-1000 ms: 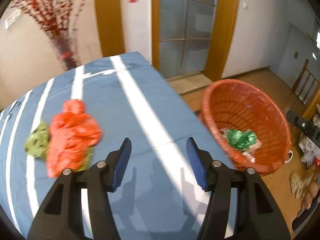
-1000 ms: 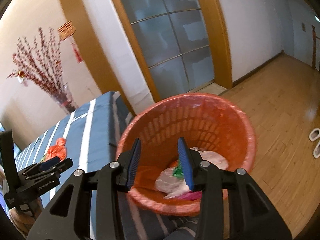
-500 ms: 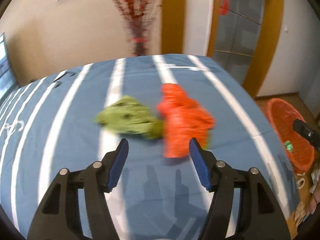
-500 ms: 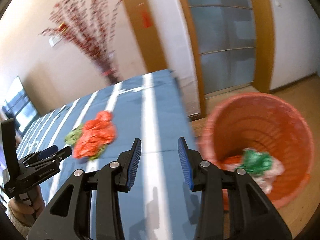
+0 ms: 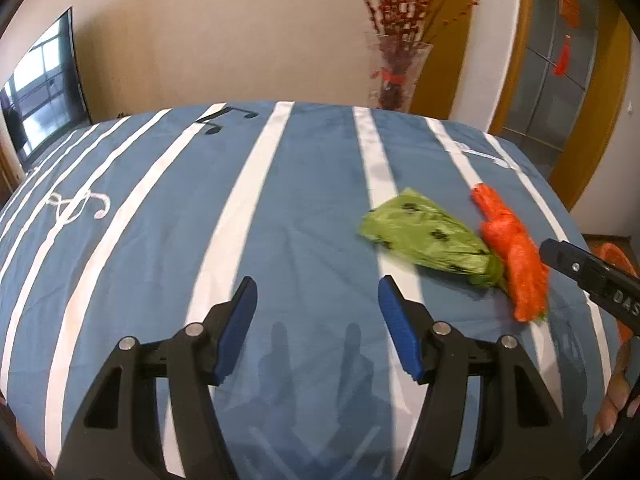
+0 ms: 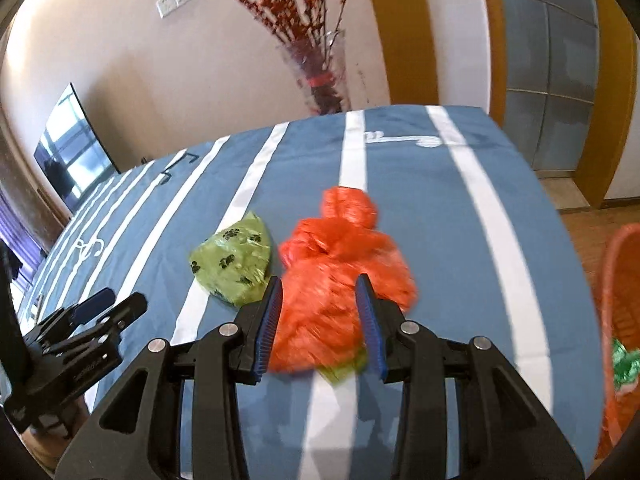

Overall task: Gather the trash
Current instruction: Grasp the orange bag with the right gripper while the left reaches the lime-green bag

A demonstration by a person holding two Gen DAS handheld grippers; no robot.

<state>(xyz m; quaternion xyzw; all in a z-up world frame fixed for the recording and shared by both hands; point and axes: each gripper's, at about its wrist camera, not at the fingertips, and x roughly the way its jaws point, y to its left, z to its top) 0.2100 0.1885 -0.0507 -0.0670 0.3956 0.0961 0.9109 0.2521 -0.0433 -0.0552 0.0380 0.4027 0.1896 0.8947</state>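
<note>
On the blue striped cloth [image 6: 460, 216], the orange bag [image 6: 340, 264] was the landmark. It lay crumpled on the cloth, and the green bag [image 6: 234, 264] with paw prints lay touching its left side.

The right gripper [image 6: 319, 320] hung over the orange bag's near part, jaws partly spread and empty. In the right wrist view the bag filled the gap between the blue pads [image 6: 268, 320], but I could not tell whether they touched it. Right of the orange bag, past the cloth's edge, stood the orange basket [image 6: 616, 280].

The left gripper [image 5: 316, 324] was well to the left of the orange bag [image 5: 516, 256] and the green bag [image 5: 432, 240], over bare cloth [image 5: 160, 240], jaws spread wide with nothing between them.
</note>
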